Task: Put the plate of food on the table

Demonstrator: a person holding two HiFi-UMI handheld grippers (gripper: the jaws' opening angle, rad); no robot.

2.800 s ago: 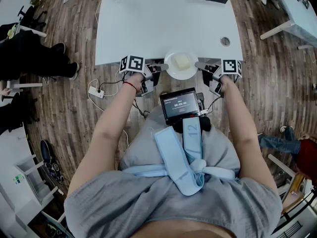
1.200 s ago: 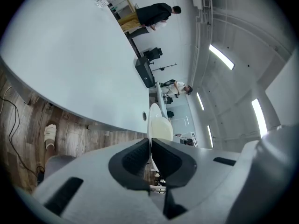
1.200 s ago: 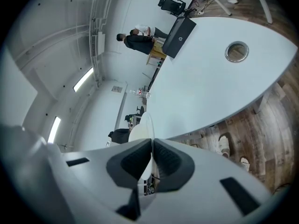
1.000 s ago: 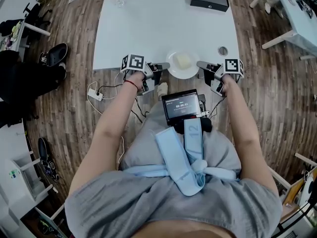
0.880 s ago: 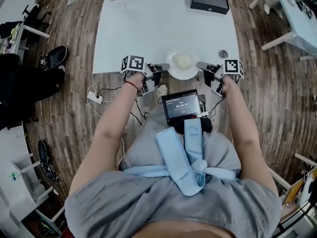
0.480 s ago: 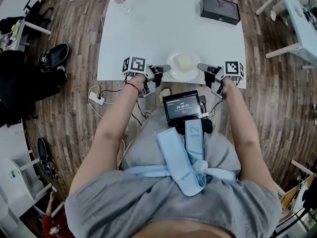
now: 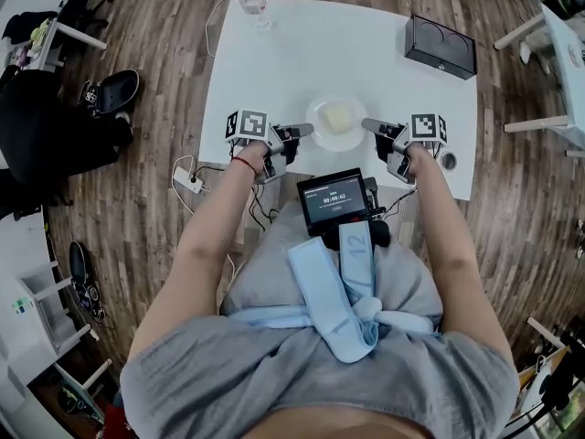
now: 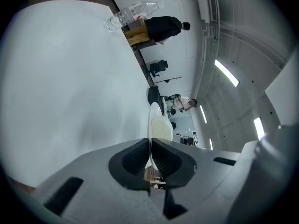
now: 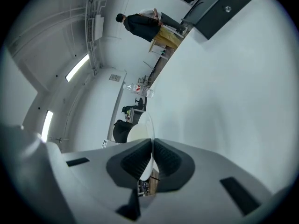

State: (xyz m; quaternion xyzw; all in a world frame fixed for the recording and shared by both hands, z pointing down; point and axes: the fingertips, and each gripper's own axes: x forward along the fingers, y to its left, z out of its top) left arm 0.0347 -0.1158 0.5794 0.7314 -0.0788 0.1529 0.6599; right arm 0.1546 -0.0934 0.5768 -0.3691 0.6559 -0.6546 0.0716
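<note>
White bench [image 7: 302, 53], near edge: plate [image 7: 336, 144] of food [image 7: 338, 117] clamped at opposite rims by left gripper [image 7: 304, 130] and right gripper [image 7: 367, 123] fingers, seemingly just above it. Lower level, both sides together, then release.

plate [image 7: 316, 124] at table [image 7: 302, 58] front, box [image 7: 441, 46] rear R
</note>
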